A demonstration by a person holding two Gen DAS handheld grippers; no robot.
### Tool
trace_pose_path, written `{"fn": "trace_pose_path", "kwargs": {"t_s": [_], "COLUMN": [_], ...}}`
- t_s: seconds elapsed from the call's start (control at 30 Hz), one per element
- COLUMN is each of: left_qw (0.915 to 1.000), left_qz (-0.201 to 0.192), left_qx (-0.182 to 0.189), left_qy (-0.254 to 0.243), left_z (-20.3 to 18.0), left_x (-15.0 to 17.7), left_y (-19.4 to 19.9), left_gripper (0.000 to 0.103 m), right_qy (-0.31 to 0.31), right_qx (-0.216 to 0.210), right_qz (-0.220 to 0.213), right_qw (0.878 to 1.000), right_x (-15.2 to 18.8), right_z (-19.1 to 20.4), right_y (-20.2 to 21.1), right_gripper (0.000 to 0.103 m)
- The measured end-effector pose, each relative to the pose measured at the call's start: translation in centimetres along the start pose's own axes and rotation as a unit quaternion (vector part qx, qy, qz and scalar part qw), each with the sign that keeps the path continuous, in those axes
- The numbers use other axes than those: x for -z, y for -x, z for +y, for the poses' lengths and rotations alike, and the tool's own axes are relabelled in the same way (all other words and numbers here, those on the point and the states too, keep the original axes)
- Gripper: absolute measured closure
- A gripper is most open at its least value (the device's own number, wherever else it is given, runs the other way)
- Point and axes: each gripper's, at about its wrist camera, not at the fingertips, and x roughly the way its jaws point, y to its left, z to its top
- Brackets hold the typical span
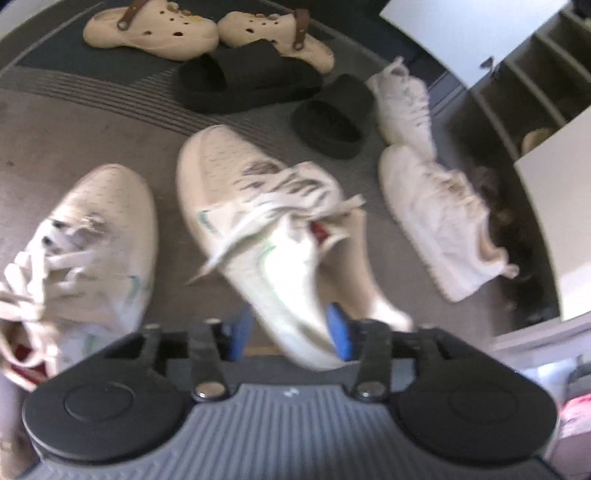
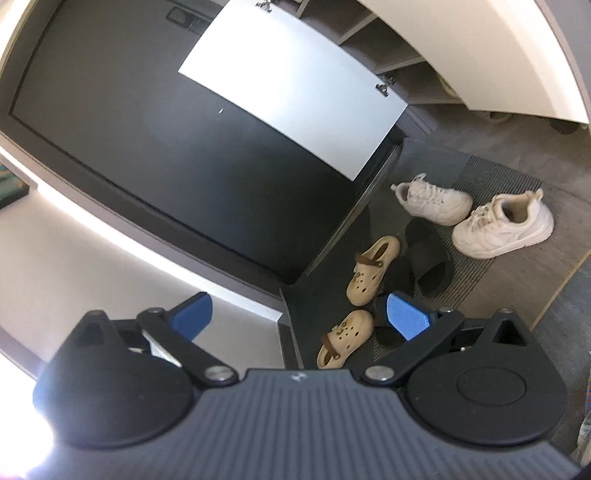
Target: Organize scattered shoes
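Nearest to me, between my left gripper's [image 1: 291,334] blue pads, sits the heel of a white sneaker with green trim [image 1: 258,229]. The pads flank the heel on either side, but the blur keeps me from telling whether they press on it or stand just clear. A red tag shows inside its tongue; no lettering on it is legible. Its mate [image 1: 77,258] lies to the left on the grey carpet [image 1: 92,133], laces loose.

Beyond them are two black slides [image 1: 251,77], one just beside the other, then a pair of beige clogs with brown straps [image 1: 151,27] on a dark mat. To the right two plain white sneakers [image 1: 436,214] lie end to end near an open white shoe cabinet [image 1: 535,85] with slanted shelves.

My right gripper [image 2: 299,314] hangs with its jaws spread wide and nothing between them, above the clogs and slides. I can read no brand anywhere.
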Motion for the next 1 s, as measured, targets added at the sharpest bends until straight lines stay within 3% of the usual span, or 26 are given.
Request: {"fn": "trace_pose_path", "kwargs": {"t_s": [0.2, 0.33, 0.4, 0.57, 0.73, 1.0], "left_qw": [0.9979, 0.9929, 0.9901, 0.9831, 0.9836, 0.9763], "left_qz": [0.003, -0.006, -0.005, -0.019, -0.008, 0.002], "left_qx": [-0.055, -0.105, -0.126, -0.180, -0.180, -0.193], "left_qy": [0.034, 0.055, 0.063, 0.029, 0.004, -0.097], "left_z": [-1.0, -1.2, -1.3, -2.9, -2.0, 0.1], "left_x": [-0.6, -0.6, -0.6, 0.0, -0.4, 0.4], "left_y": [-3.2, -4.7, -5.6, -5.8, -5.1, -1.5], "left_gripper": [0.043, 0.056, 0.055, 0.068, 0.076, 0.085], "right_qy": [-0.016, -0.024, -0.022, -0.027, -0.028, -0.014], "right_qx": [0.010, 0.018, 0.022, 0.025, 0.022, 0.020], "right_qz": [-0.006, 0.002, 0.008, 0.027, 0.028, 0.035], "right_qw": [1.000, 1.000, 0.999, 0.999, 0.999, 0.999], "right_x": [-0.5, -0.5, -0.4, -0.1, 0.0, 1.2], "right_z": [-1.0, -1.3, -1.3, -1.3, -0.9, 0.2], "right_y": [0.0, -0.6, -1.3, -2.5, -2.9, -3.5], "right_gripper": [0.000, 0.000, 0.000, 0.000, 0.000, 0.000]}}
